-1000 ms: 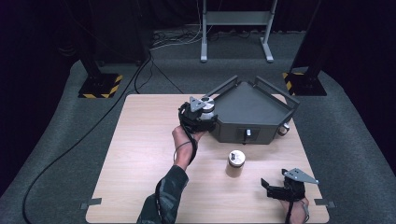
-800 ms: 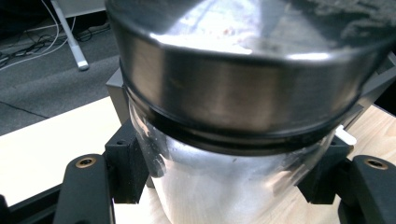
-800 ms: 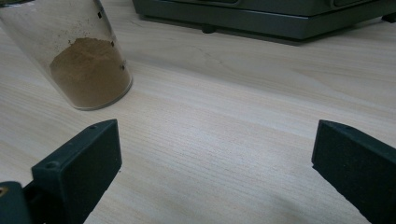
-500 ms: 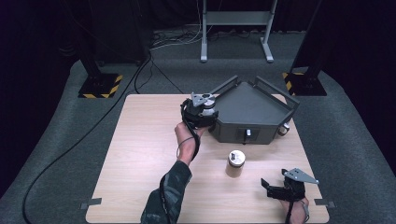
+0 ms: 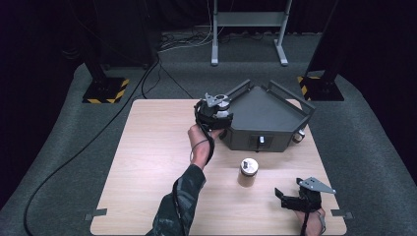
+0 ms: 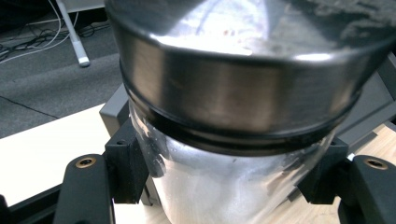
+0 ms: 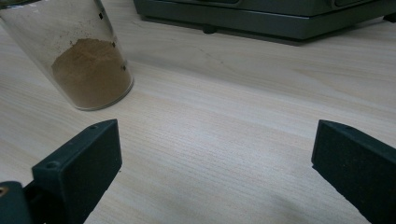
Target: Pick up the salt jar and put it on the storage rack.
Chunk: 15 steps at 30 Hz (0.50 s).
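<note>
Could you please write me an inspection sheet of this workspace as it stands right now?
Surface: light wooden table, bare across its left half.
Job's things: metal-lidded clear jar gripped at the grey tray edge; second jar with brown powder upright mid-table.
Clutter: nothing seen.
Grippers: left gripper shut on the metal-lidded clear jar; right gripper open, at the near right corner, holding nothing.
Cables: black cable trails across the floor at left.
Surroundings: grey carpet, dark stands with hazard-striped bases, metal frame legs behind.
</note>
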Tool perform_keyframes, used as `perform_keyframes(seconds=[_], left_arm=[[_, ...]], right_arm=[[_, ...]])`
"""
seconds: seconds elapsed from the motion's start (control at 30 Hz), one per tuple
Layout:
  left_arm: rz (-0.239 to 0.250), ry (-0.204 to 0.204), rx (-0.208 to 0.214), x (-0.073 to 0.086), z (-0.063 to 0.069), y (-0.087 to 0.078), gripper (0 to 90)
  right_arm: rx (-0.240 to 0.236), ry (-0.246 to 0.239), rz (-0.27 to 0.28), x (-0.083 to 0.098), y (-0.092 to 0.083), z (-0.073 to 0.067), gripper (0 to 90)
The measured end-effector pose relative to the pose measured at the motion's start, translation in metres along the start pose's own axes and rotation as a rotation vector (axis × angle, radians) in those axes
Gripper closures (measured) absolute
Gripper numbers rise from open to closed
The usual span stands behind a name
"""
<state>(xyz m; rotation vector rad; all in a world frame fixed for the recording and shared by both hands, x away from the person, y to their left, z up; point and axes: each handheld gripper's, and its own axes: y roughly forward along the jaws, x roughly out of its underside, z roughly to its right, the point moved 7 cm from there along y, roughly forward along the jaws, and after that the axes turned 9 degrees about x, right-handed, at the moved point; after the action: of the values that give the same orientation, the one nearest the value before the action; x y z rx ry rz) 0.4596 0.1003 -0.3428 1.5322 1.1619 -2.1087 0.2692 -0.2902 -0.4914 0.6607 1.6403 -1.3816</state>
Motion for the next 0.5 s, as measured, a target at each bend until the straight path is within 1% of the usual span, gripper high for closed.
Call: perform_keyframes(seconds=[0.27, 0.5], left_arm=[[-0.010, 0.011, -0.003, -0.005, 0.004, 0.009, 31.7], [-0.018, 0.003, -0.001, -0.006, 0.003, 0.017, 31.7]], right_arm=[[-0.002, 0.000, 0.001, 0.000, 0.000, 0.000, 0.8], [-0.002, 0.000, 0.002, 0.000, 0.000, 0.000, 0.8]])
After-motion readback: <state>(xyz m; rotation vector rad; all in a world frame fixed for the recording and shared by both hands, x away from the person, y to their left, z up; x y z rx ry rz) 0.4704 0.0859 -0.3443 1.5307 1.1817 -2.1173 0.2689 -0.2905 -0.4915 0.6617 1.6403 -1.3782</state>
